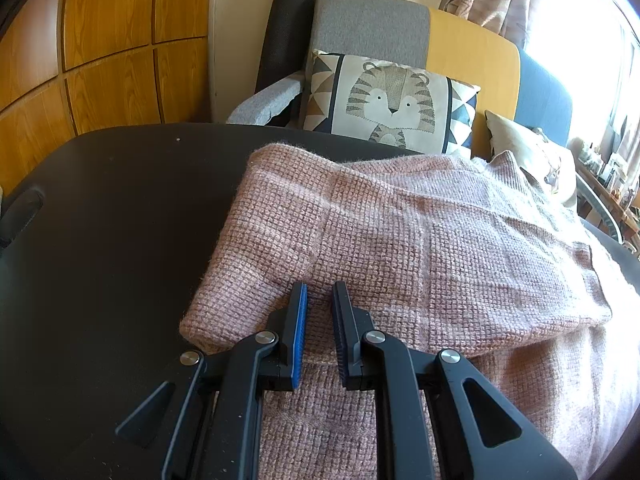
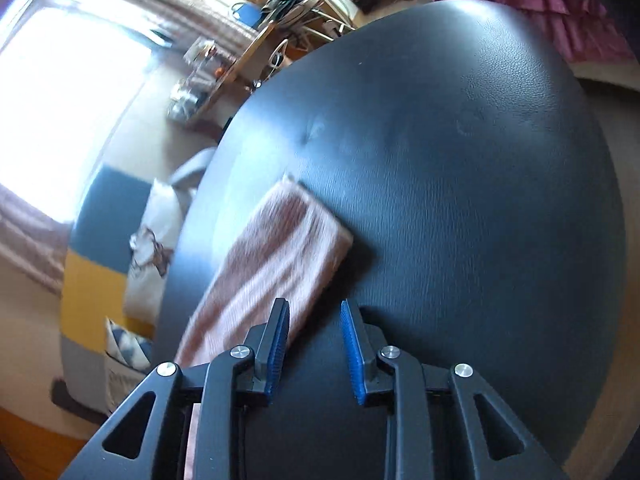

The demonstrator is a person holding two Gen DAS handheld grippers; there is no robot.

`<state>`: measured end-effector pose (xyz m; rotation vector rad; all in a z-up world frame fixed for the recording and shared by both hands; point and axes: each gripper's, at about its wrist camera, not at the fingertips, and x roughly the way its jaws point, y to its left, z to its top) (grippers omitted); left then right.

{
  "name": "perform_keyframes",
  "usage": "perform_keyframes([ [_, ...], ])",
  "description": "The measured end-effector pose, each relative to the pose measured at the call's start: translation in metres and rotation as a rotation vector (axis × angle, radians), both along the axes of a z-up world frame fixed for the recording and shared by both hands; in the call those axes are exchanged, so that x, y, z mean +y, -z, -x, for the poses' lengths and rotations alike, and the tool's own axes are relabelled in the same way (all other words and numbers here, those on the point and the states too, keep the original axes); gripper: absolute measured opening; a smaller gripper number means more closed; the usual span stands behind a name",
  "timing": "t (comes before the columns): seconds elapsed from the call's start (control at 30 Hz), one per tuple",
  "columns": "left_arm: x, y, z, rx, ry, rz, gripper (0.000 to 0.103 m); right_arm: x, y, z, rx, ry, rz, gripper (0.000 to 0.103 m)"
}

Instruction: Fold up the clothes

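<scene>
A pink knitted garment [image 1: 400, 248] lies on a black leather-covered table [image 1: 120, 240], with a sleeve part folded over its body. My left gripper [image 1: 320, 300] hovers just above the garment's near edge, jaws a small gap apart and empty. In the right wrist view a folded strip of the same pink garment [image 2: 280, 256] lies on the black table [image 2: 460, 160]. My right gripper [image 2: 314, 320] is open and empty, just right of that strip's near end, above bare table.
A sofa with a tiger cushion [image 1: 392, 100] and a beige cushion [image 1: 532, 152] stands behind the table. A wooden cabinet [image 1: 100, 40] is at the left. A cluttered desk [image 2: 256, 40] and magenta fabric [image 2: 540, 0] lie beyond the table's far edge.
</scene>
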<state>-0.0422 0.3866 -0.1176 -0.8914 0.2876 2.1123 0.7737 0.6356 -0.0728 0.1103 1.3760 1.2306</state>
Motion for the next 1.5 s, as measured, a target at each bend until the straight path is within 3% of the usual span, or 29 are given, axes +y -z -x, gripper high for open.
perform_keyframes([
  [0.2,-0.001,0.000,0.000,0.002,0.000,0.001,0.014,0.019,0.009,-0.006,0.051,0.039,-0.038,0.026],
  [0.33,-0.001,0.000,0.001,0.001,0.000,-0.001,0.014,0.030,0.011,-0.002,0.020,0.041,-0.030,0.008],
  [0.4,-0.001,0.000,0.001,-0.001,0.001,-0.003,0.014,0.034,0.010,0.000,0.011,0.043,-0.034,0.005],
  [0.5,-0.002,0.000,0.002,-0.005,0.002,-0.007,0.014,0.035,0.000,0.002,0.022,0.051,-0.063,0.005],
  [0.7,-0.004,0.000,0.005,-0.021,0.005,-0.021,0.014,0.035,-0.056,0.040,-0.014,-0.031,-0.182,0.005],
  [0.87,-0.005,0.000,0.007,-0.036,0.007,-0.034,0.014,0.041,-0.095,0.089,-0.018,-0.133,-0.253,0.004],
  [1.13,-0.006,-0.001,0.009,-0.055,0.009,-0.050,0.014,0.040,-0.134,0.179,0.060,-0.315,-0.312,0.004],
  [1.33,-0.008,0.000,0.011,-0.066,0.010,-0.061,0.014,0.039,-0.156,0.274,0.141,-0.483,-0.354,0.004],
  [1.5,-0.008,0.000,0.012,-0.075,0.012,-0.069,0.014,0.028,-0.153,0.379,0.198,-0.672,-0.351,0.004],
])
